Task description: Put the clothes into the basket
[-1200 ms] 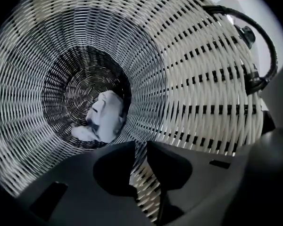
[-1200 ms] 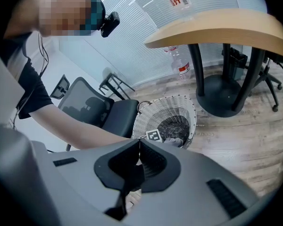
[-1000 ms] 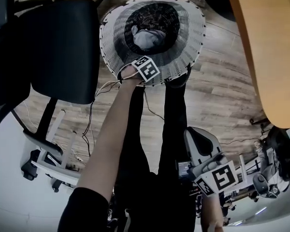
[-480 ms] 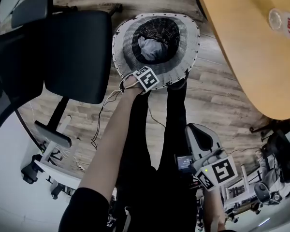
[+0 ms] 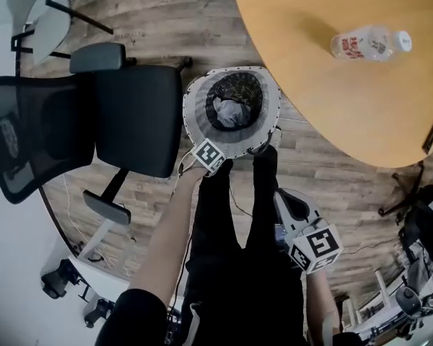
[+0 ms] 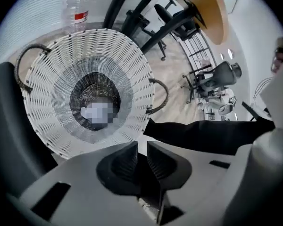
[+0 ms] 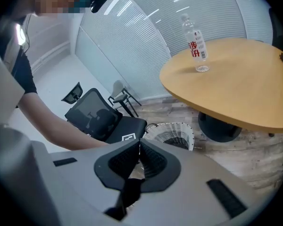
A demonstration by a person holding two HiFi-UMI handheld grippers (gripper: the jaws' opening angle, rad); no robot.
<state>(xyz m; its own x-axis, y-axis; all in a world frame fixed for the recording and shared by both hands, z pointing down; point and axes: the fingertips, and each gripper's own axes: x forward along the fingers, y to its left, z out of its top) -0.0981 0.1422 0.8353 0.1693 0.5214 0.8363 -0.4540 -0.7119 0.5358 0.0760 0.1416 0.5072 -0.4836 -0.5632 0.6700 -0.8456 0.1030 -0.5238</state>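
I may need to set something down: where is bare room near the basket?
The table top is bare between the bottle and the edge nearest the basket. The chair seat left of the basket is bare too. Crowded: the floor strip by the person's legs.

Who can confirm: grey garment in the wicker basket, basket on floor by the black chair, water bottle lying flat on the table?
Not quite: the water bottle stands upright on the table, as the right gripper view shows. The rest holds: grey garment in the wicker basket, basket on the floor by the black chair.
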